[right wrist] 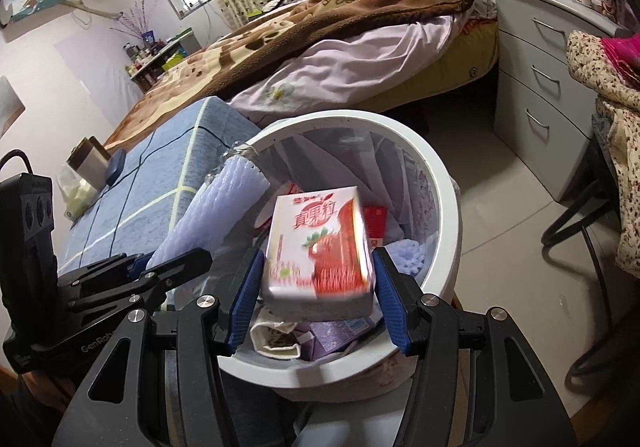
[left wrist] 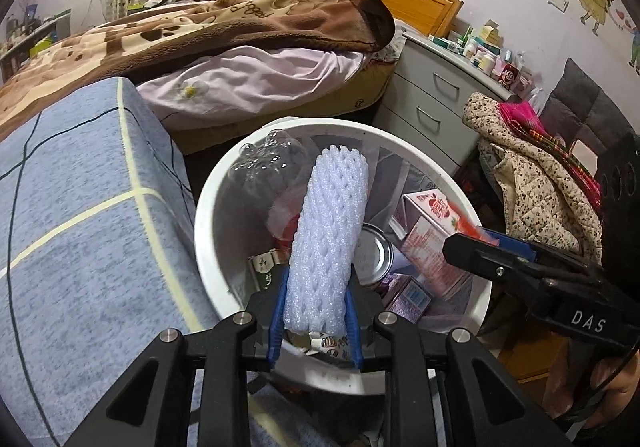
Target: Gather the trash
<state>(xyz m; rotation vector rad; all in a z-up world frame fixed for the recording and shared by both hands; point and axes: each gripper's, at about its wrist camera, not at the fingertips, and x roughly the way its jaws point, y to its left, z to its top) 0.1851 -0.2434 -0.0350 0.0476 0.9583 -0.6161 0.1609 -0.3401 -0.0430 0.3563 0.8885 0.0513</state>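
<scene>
Blue-padded left tongs (left wrist: 316, 321) are clamped on a white foam-net fruit sleeve (left wrist: 328, 235), held upright over the round white plastic trash bin (left wrist: 208, 207). Right tongs (right wrist: 316, 299) stand apart w/ a pink-and-red strawberry drink carton (right wrist: 316, 247) between the pads, blurred, over the same bin; can't tell if pads touch it. Bin holds a clear plastic bottle (left wrist: 260, 159), metal can lid (left wrist: 374, 253) & purple box (left wrist: 404, 297). Blue checked cushion (left wrist: 80, 207) sits just beside the bin, bed w/ brown blanket (left wrist: 240, 19) beyond.

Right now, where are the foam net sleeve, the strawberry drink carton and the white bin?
foam net sleeve (left wrist: 326, 243): left wrist view, middle of its body.
strawberry drink carton (right wrist: 318, 243): right wrist view, printed front face.
white bin (right wrist: 448, 207): right wrist view, right rim.
</scene>
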